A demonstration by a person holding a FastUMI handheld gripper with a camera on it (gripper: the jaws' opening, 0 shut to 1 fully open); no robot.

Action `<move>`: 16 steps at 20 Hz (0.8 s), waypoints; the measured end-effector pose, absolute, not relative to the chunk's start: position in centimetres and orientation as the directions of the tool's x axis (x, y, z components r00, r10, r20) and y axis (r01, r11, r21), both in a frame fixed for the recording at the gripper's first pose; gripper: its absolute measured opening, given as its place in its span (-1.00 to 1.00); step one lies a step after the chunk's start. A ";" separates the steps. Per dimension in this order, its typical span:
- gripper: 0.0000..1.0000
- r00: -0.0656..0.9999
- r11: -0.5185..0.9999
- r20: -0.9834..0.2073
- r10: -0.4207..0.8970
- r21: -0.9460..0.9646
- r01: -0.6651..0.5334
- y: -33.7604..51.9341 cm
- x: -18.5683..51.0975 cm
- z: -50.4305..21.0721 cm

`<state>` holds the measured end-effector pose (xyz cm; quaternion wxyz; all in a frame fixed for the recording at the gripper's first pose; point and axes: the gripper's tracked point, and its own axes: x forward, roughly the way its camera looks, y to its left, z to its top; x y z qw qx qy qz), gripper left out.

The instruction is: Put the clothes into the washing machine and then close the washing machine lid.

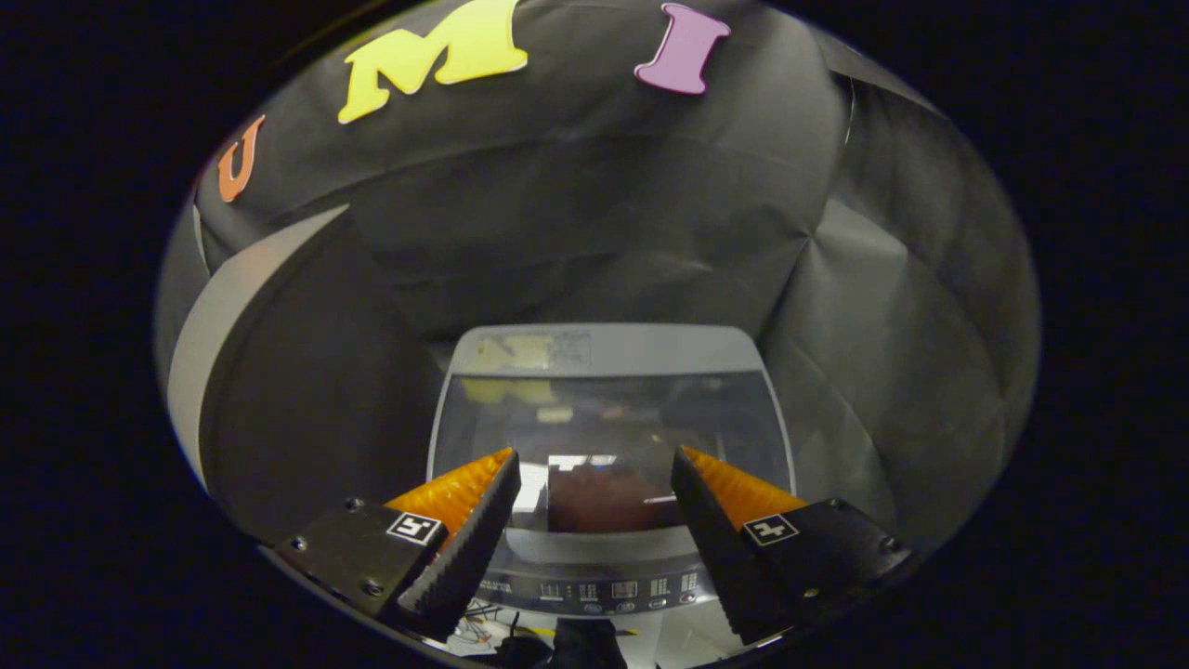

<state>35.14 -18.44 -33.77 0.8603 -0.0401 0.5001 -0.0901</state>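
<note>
Lighting: dim overall; booth wall point(604, 214) reads dark grey, with soft creases catching faint light from above. Glare: bright patches reflect off the washing machine lid point(608, 437), strongest between the fingers. Colour: orange fingers point(460, 492) are the most saturated area. Gripper point(594, 455) is spread open, holding nothing, its inner pads in shadow. Distortion: strong fisheye bending toward the rim. Focus: control panel point(613, 587) is soft, its markings illegible.
</note>
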 end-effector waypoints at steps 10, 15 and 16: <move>1.00 0.495 0.973 -0.843 -0.212 -0.134 0.188 -19.7 32.0 -31.3; 1.00 0.588 0.972 -0.778 -0.223 -0.133 0.193 -17.3 29.6 -26.4; 1.00 0.609 0.972 -0.762 -0.223 -0.128 0.196 -16.5 28.9 -25.3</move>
